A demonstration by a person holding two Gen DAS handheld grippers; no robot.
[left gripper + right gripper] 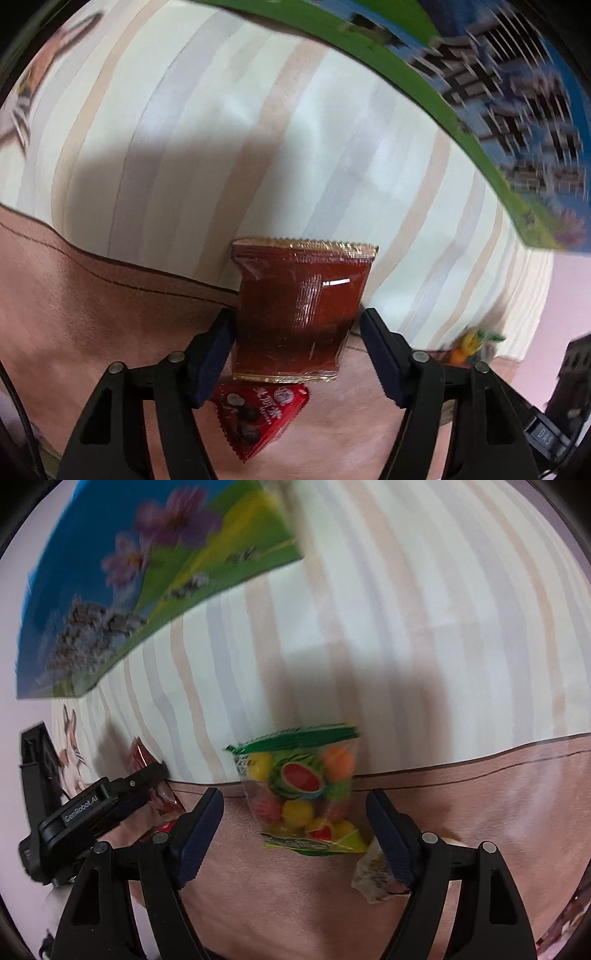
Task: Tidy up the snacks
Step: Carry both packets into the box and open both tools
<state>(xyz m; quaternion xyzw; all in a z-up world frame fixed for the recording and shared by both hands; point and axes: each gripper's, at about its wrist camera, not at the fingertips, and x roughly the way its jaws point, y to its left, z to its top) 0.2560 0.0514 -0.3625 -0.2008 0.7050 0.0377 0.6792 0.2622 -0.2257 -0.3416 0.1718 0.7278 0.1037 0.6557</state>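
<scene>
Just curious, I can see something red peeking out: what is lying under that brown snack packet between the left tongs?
A red triangular packet with dark round sweets printed on it lies under the brown packet. Its upper part is covered, so its full shape cannot be seen.

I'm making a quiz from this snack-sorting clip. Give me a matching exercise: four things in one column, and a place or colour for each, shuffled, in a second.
Things
1. brown snack packet
2. fruit candy bag
3. red triangular packet
4. picture box

Descriptions
A. blue and green, with purple flowers
B. between the open right gripper fingers
C. between the open left gripper fingers
D. partly under another packet, printed with dark round shapes

Pairs: 1-C, 2-B, 3-D, 4-A
</scene>
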